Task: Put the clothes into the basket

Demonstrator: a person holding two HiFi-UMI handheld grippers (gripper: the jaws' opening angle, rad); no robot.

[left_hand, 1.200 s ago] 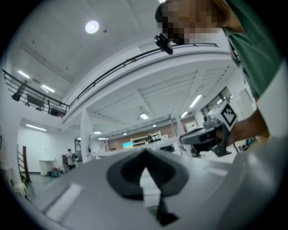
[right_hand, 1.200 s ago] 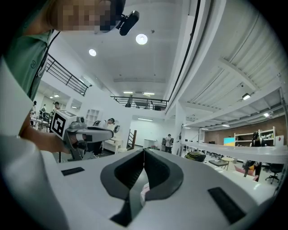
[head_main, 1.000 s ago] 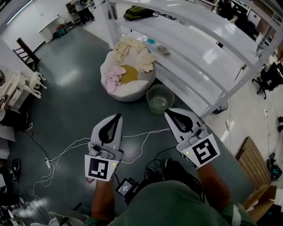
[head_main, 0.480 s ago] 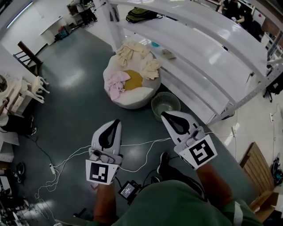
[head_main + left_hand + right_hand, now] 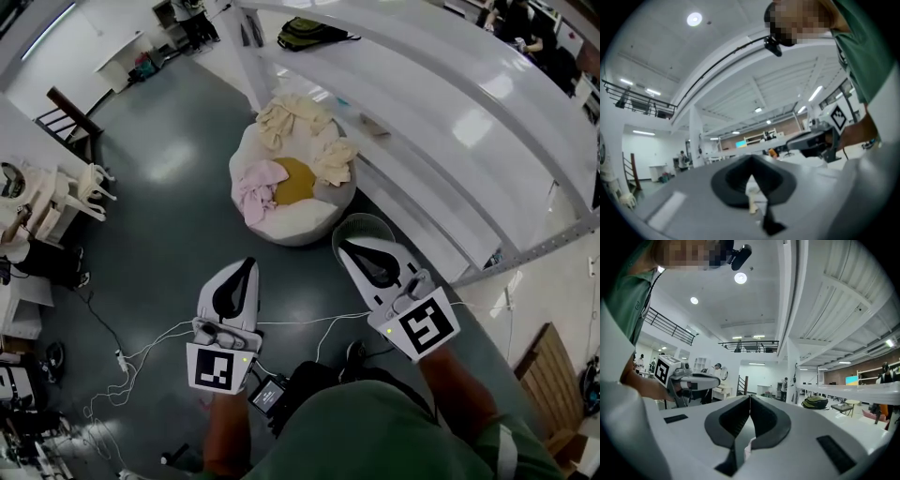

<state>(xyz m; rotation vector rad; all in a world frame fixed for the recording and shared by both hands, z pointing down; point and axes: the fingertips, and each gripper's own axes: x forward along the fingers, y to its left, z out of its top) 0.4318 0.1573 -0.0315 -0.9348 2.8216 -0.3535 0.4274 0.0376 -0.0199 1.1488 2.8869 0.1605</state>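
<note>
Clothes lie on a round white cushion (image 5: 302, 220) on the floor ahead: cream pieces (image 5: 286, 117), a pink cloth (image 5: 257, 184), a yellow one (image 5: 296, 178). A pale green see-through basket (image 5: 359, 228) stands just right of the cushion, partly hidden behind my right gripper (image 5: 345, 246). My left gripper (image 5: 248, 263) is held level beside it, short of the cushion. Both have their jaws shut with nothing between them. The left gripper view shows my left gripper (image 5: 751, 157) shut, and the right gripper view shows my right gripper (image 5: 750, 397) shut.
A long white shelving rack (image 5: 450, 122) runs along the right, with a green backpack (image 5: 314, 33) on it. White cables (image 5: 159, 337) trail over the grey floor by my feet. Chairs (image 5: 70, 112) and white furniture (image 5: 56, 187) stand at the left, a wooden pallet (image 5: 539, 361) at the right.
Both grippers, still shut, have moved forward towards the cushion. The cushion and basket sit nearer in the head view, and the basket is now partly behind the right gripper.
</note>
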